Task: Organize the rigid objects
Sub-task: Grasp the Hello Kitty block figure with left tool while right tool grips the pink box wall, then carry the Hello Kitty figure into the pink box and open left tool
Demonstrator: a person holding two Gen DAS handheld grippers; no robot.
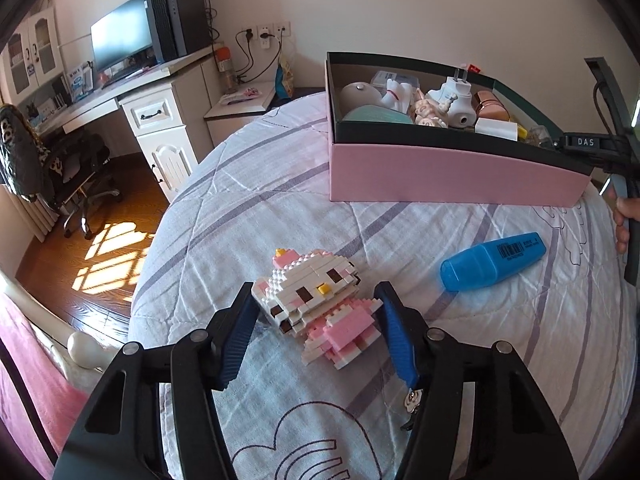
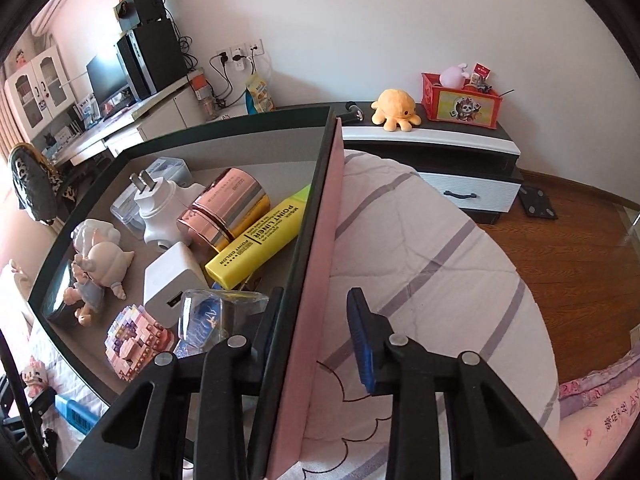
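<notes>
A white-and-pink brick cat figure (image 1: 316, 300) lies on the bed quilt. My left gripper (image 1: 316, 312) is open, with one finger on each side of the figure and not touching it. A blue highlighter (image 1: 494, 261) lies to its right. The pink box (image 1: 452, 172) with a dark rim stands behind and holds several small items. My right gripper (image 2: 316, 320) is open and straddles the box's right wall (image 2: 316, 264): the left finger is inside, the right finger (image 2: 360, 336) outside. In the box lie a yellow highlighter (image 2: 256, 242), a rose-gold cylinder (image 2: 224, 208) and a white charger (image 2: 170, 280).
The bed's edge drops to a wooden floor (image 1: 80, 248) on the left, with a desk (image 1: 132, 92) and chair (image 1: 48, 168) beyond. A low cabinet (image 2: 436, 148) with an orange plush octopus (image 2: 396, 110) and a red box (image 2: 464, 100) stands behind the bed.
</notes>
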